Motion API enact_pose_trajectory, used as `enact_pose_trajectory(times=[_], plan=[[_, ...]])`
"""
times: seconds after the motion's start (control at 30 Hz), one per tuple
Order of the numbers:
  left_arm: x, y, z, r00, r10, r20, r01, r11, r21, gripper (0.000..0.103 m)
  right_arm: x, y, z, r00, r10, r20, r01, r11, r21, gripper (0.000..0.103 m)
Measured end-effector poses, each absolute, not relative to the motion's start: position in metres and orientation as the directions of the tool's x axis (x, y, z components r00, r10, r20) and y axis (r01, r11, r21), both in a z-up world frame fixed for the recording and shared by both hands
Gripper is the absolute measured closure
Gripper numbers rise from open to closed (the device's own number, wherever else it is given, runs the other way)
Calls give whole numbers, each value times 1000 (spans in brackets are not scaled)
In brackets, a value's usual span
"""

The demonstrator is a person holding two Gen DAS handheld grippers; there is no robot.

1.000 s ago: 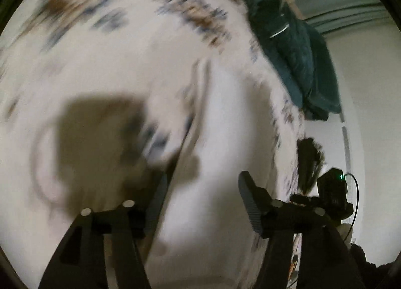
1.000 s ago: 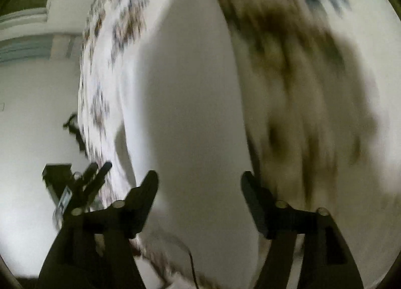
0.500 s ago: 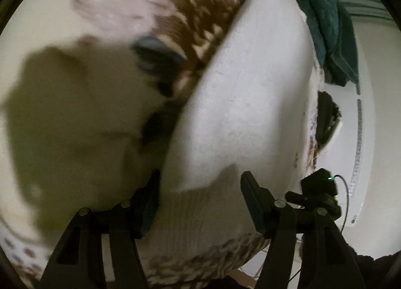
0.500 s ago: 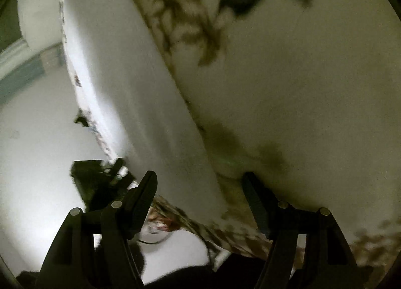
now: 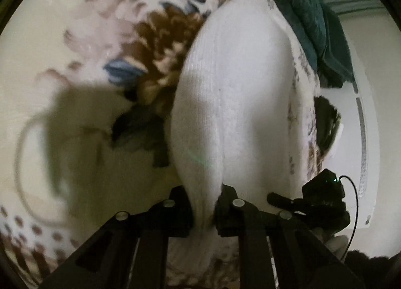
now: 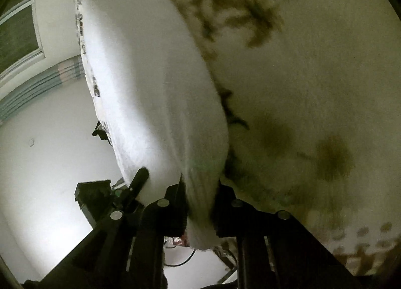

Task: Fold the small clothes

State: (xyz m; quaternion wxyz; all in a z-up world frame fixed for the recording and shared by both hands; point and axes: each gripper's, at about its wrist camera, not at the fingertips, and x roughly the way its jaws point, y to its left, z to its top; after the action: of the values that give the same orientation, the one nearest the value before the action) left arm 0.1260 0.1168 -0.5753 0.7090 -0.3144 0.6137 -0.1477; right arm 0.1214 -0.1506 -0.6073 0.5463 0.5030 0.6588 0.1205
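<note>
Left wrist view: white ribbed knit garment [image 5: 233,103] runs straight ahead of the left gripper [image 5: 204,210], lying on a cream floral blanket [image 5: 105,45]. Only this view shows a dark teal garment [image 5: 315,28] heaped at the far right of the blanket, beyond the white piece. The right gripper [image 5: 318,201] shows just to the right of the left one, with a green light and a black cable. A blurred shadow of the tool falls on the blanket to the left.

Right wrist view: same white garment [image 6: 155,83] stretches ahead and leftward from the right gripper [image 6: 200,210]; floral blanket [image 6: 313,88] fills the right side. Only here: a pale wall [image 6: 50,153] and a striped band of curtain or wall trim [image 6: 32,93] at left; which it is cannot be told. The left gripper [image 6: 112,193] sits just left, one finger against the cloth edge.

Tongs: both pairs nearly closed, each pinching a bunched hem of the white garment between its pads. The fabric narrows into each jaw gap. Motion blur in both views.
</note>
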Motion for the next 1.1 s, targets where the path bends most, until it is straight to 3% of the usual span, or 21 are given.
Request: enact_pose_trajectory(times=[0.27, 0.47, 0.63, 0.9, 0.97, 1.1], plan=[[160, 121, -510, 313, -619, -720, -166, 710, -684, 93, 160, -172, -532, 199, 794, -575, 438, 453, 777, 88], [244, 110, -477, 393, -645, -655, -108, 675, -729, 93, 245, -201, -482, 303, 767, -565, 343, 465, 816, 88], [328, 100, -479, 428, -648, -630, -78, 668, -740, 92, 339, -222, -463, 366, 728, -580, 314, 490, 813, 88], [446, 85, -522, 379, -638, -670, -128, 681, -721, 88, 473, -254, -493, 376, 708, -597, 370, 476, 798, 88], [469, 87, -536, 365, -651, -666, -162, 660, -734, 83, 495, -260, -500, 368, 713, -597, 394, 462, 794, 85], [491, 104, -549, 422, -689, -589, -234, 545, -805, 45, 532, -260, -518, 359, 709, -606, 445, 441, 780, 76]])
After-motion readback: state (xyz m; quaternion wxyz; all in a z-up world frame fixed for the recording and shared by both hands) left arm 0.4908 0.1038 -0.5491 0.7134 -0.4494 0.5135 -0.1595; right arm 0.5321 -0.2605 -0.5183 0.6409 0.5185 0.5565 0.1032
